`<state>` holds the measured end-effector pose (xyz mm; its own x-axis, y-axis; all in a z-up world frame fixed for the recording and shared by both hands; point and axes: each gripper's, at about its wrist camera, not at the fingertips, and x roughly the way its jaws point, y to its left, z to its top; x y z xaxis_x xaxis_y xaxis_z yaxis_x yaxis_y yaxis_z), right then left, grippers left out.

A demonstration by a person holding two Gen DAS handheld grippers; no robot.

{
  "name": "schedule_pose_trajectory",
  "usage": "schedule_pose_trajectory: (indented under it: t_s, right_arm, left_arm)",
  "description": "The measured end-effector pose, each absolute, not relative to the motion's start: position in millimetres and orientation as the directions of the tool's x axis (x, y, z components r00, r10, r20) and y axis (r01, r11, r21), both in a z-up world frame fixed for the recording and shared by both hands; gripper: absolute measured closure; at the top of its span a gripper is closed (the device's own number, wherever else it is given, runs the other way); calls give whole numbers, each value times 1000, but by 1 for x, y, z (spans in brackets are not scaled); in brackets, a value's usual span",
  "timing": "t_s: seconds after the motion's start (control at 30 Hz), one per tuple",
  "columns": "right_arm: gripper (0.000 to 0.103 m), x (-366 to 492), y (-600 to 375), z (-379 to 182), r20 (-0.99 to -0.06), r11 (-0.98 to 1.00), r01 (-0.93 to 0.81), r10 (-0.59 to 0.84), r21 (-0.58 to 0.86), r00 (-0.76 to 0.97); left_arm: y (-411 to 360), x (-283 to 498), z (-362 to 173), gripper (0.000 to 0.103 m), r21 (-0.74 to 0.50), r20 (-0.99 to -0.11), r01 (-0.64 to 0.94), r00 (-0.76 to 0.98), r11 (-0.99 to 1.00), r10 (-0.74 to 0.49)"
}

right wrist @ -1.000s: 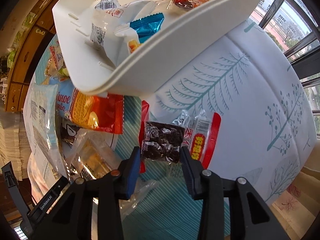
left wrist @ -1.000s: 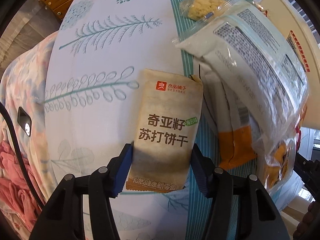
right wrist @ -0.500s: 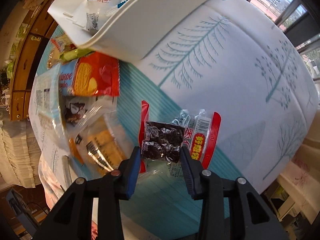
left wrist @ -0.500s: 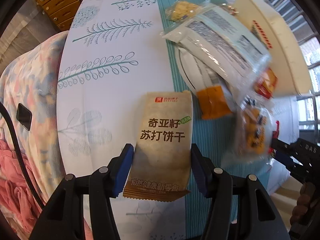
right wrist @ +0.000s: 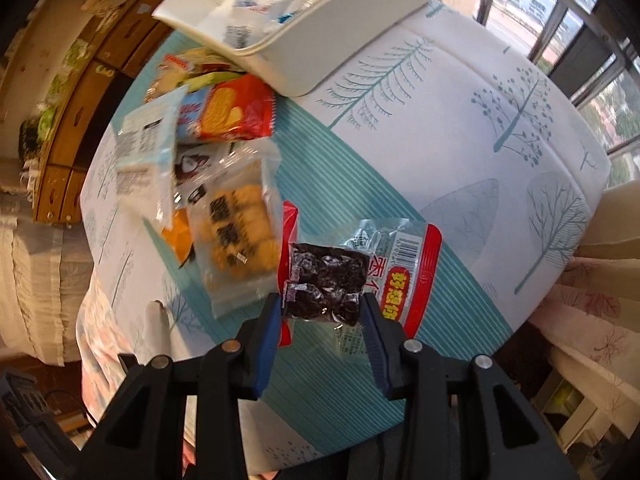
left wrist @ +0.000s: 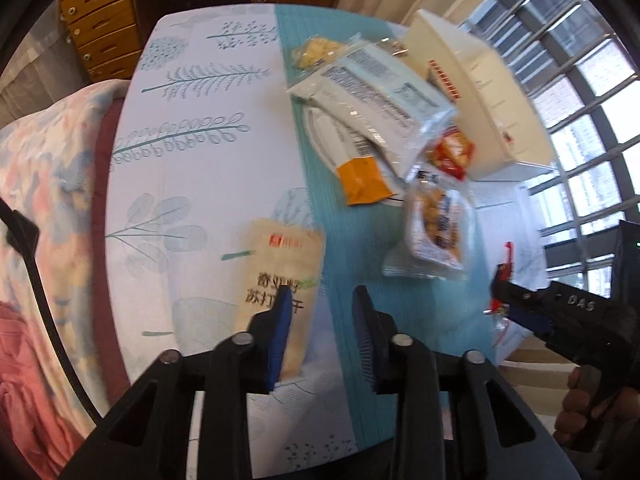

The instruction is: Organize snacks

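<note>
The left tool is closing on nothing; the beige cracker packet lies lower centre on the worktop. The right tool grips the dark fruit packet mid-frame.

Snack packets clustered at mid-counter, tray at the far side.
On the counter the tray sits far right in the left wrist view, a large flat packet just left of it, overlapping other packets. A cracker packet lies nearer, left of the cluster. In the right wrist view the dried-fruit packet sits between the fingers, a biscuit packet to its left.
</note>
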<state>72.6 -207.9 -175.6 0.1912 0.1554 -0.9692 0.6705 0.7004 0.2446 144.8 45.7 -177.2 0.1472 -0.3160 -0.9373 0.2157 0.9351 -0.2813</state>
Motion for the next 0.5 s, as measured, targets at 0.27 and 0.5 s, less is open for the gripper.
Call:
schedule_pose_trajectory:
  t_s: [0.27,0.5]
  right_arm:
    - [63,65,-193,-153,-944,761,570,174,310,282]
    - [63,77,-199,-133,-925,802,498,172,331,338]
  left_arm:
    - [49,137,-173,82,-284,-939,203,139,937,-314]
    - [67,141,-168,64,-276,-944,97,162,956,-288]
